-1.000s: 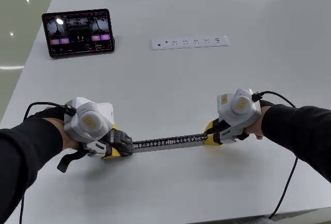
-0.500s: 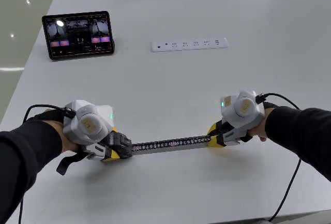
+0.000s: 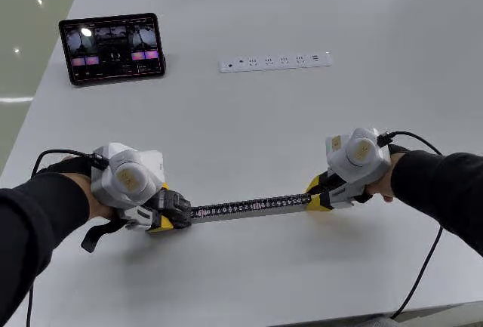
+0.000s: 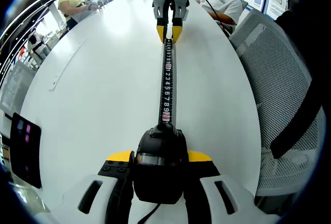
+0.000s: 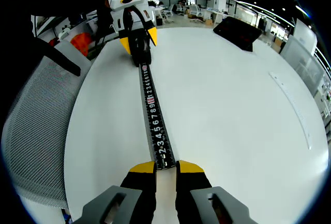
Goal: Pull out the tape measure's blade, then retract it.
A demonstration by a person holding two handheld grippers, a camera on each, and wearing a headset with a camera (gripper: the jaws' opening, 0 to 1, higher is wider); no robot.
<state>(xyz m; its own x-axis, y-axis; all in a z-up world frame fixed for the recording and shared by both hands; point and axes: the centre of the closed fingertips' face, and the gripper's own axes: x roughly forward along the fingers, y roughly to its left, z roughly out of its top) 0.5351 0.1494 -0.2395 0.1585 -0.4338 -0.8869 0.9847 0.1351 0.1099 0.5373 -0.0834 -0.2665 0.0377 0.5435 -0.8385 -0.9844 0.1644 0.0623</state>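
Note:
The black tape measure case (image 3: 176, 207) rests on the white table, and my left gripper (image 3: 163, 219) is shut on it; its yellow-tipped fingers (image 4: 120, 156) clamp the case (image 4: 160, 168) from both sides. The dark numbered blade (image 3: 249, 207) runs out flat along the table to the right. My right gripper (image 3: 314, 199) is shut on the blade's end, its yellow fingertips (image 5: 142, 167) pinching it. In the right gripper view the blade (image 5: 153, 113) leads back to the case (image 5: 139, 50) at the far left gripper (image 5: 135, 36). The left gripper view has the right gripper (image 4: 169, 27) at the blade's (image 4: 166, 79) far end.
A tablet (image 3: 113, 47) with a lit screen stands at the back left. A white power strip (image 3: 275, 61) lies across the table's middle back. Cables trail from both grippers. A mesh chair (image 4: 282, 84) stands off the table's near edge.
The right gripper has shifted a little to the right with the blade's end, so slightly more blade is out. The left gripper and case have stayed in place.

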